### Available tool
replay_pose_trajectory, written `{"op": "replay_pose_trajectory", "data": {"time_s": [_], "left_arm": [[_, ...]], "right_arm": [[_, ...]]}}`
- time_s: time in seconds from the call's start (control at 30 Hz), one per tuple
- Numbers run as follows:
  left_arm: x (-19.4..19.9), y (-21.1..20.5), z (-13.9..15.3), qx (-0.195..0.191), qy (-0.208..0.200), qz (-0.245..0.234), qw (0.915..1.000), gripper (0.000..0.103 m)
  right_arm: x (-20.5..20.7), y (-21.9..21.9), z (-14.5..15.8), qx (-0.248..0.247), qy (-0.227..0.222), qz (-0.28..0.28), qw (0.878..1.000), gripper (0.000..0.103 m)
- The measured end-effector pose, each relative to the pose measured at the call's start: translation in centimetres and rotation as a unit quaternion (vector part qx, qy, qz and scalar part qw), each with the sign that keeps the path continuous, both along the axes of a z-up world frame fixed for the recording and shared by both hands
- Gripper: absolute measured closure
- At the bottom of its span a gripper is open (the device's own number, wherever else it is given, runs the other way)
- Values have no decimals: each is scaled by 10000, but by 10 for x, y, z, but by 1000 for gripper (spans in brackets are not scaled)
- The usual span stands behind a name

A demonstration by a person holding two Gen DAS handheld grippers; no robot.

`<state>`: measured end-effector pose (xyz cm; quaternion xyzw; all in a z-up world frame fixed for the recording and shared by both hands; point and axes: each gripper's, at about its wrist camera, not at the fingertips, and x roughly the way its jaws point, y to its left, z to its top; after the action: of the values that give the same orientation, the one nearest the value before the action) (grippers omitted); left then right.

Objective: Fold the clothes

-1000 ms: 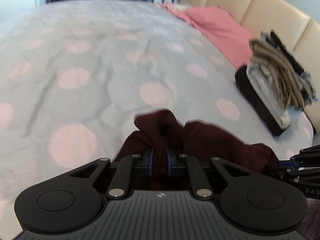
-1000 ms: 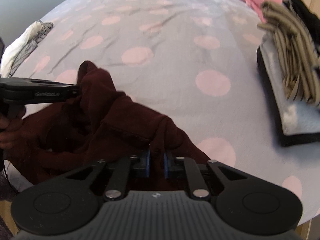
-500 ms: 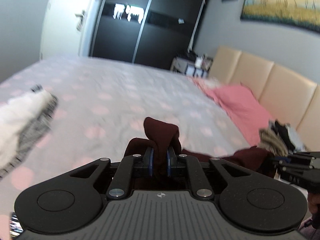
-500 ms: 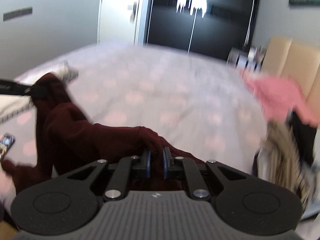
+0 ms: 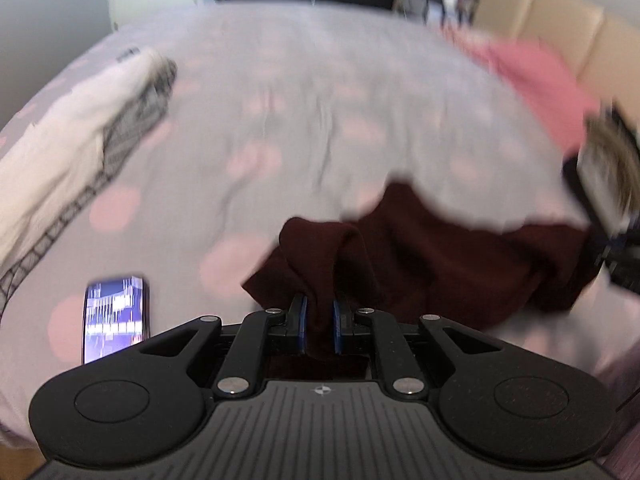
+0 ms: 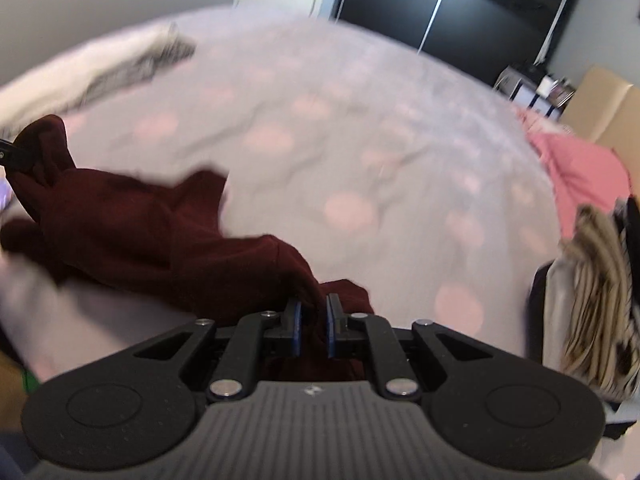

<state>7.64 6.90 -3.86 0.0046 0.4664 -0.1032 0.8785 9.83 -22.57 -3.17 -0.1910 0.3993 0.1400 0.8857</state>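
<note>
The left hand-held gripper [image 5: 319, 330] is clamped on a bunched edge of the dark red garment [image 5: 440, 256], with a phone [image 5: 115, 318] lying on the bed [image 5: 320, 92] just to its left. The right hand-held gripper [image 6: 311, 326] pinches the garment's other end, and the cloth hangs stretched between them above the bed, with a stack of folded clothes [image 6: 596, 300] to its right.

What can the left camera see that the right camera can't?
Only the left camera shows the phone lying on the bed. Only the right camera shows the dark wardrobe clearly, with light glinting on it. Both show the dark red garment, pinched by the left gripper and the right gripper, plus the spotted bedsheet, the pink cloth and the pile of clothes.
</note>
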Motion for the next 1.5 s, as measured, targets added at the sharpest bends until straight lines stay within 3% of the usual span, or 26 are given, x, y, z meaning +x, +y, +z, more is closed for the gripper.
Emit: {"op": "replay_pose_trajectory", "data": {"time_s": [0.23,0.33,0.47,0.53,0.63,0.77,0.9,1.1,1.4,1.47,1.5], "left_arm": [[-24,-3,-39,621,687,-457,9947,93],[-31,2,-50,717,881,-492,9923,92],[-37,7,-42,604,796,-514,9937,88],[-39,10,-36,541,755,-512,9944,81],[-44,13,-23,469,638,-529,9955,79],[-39,8,-14,382,476,-558,9966,77],[-31,1,-9,302,329,-589,9973,66],[-18,-11,-2,182,108,-635,9978,65],[0,-31,-6,312,-8,-817,9962,65],[4,-32,-8,330,-30,-801,9962,65],[5,-31,-10,325,-18,-781,9964,65]], "right_arm": [[-34,-6,-30,-196,700,270,9970,90],[-34,-3,-43,-225,937,401,9945,89],[-38,-1,-42,-238,936,434,9944,87],[-41,-2,-38,-181,891,412,9950,78],[-46,-4,-32,-161,787,385,9960,71],[-52,-12,-21,25,686,309,9972,69],[-57,-22,-11,212,558,183,9981,67],[-66,-27,0,635,455,314,9964,68],[-69,8,-7,433,532,906,9935,70],[-63,12,-13,324,615,896,9936,80],[-60,14,-16,264,658,882,9936,94]]}}
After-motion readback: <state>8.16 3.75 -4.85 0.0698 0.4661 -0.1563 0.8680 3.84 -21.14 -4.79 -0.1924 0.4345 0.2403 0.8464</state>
